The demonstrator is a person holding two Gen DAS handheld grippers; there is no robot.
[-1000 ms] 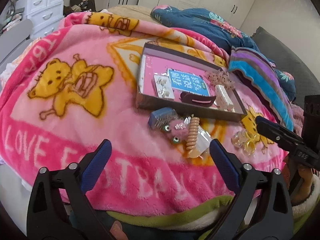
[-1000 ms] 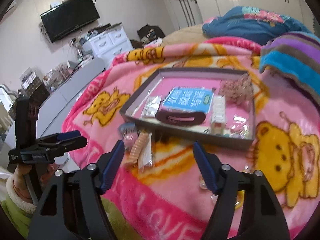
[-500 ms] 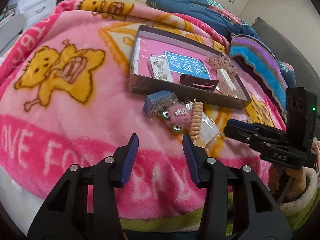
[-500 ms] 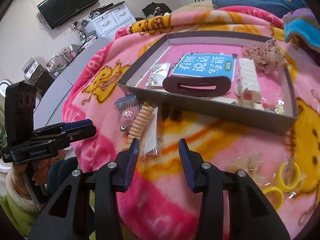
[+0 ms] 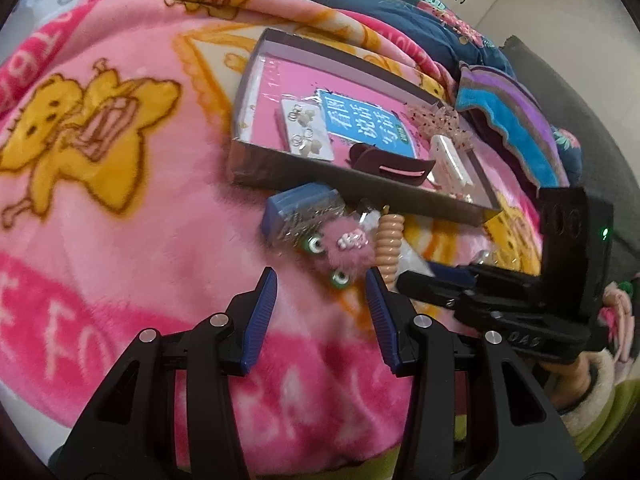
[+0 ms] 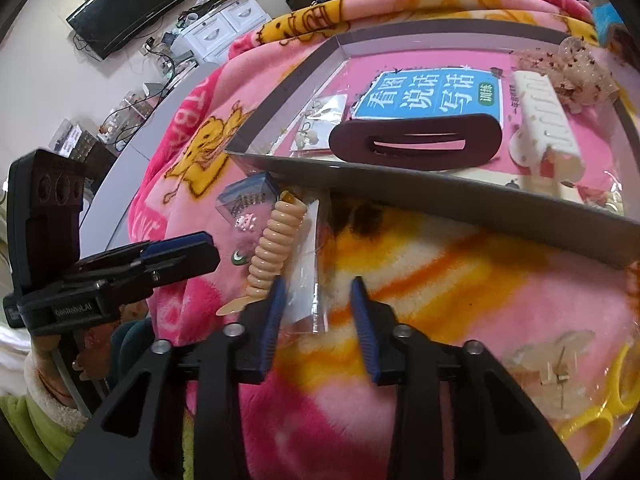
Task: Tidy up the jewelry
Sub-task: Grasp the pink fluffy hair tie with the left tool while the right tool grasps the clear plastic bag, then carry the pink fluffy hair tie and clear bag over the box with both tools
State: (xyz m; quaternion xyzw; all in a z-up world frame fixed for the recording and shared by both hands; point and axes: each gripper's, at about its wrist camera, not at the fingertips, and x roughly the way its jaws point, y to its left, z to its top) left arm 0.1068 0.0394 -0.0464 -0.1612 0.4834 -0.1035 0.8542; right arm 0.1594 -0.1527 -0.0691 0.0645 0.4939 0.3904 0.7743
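A grey tray [image 5: 360, 182] [image 6: 460, 196] on the pink blanket holds an earring card [image 5: 306, 130], a dark hair clip [image 6: 416, 142], a white clip [image 6: 546, 120] and a scrunchie [image 6: 580, 66]. In front of it lie a blue box [image 5: 298, 204], a pink fuzzy clip [image 5: 344, 246], a beige spiral hair tie [image 5: 390, 242] [image 6: 272, 248] and a clear packet [image 6: 310, 280]. My left gripper [image 5: 320, 294] is open and empty, just short of the fuzzy clip. My right gripper [image 6: 318, 298] is open, its jaws around the near end of the clear packet.
Yellow rings in clear wrap [image 6: 592, 412] lie at the right on the blanket. Folded striped and blue bedding [image 5: 508, 116] sits beyond the tray. A TV [image 6: 128, 8] and white drawers [image 6: 224, 26] stand across the room.
Both grippers moved forward and down toward the loose items in front of the tray. Their jaws narrowed from wide open a second ago and stay partly open.
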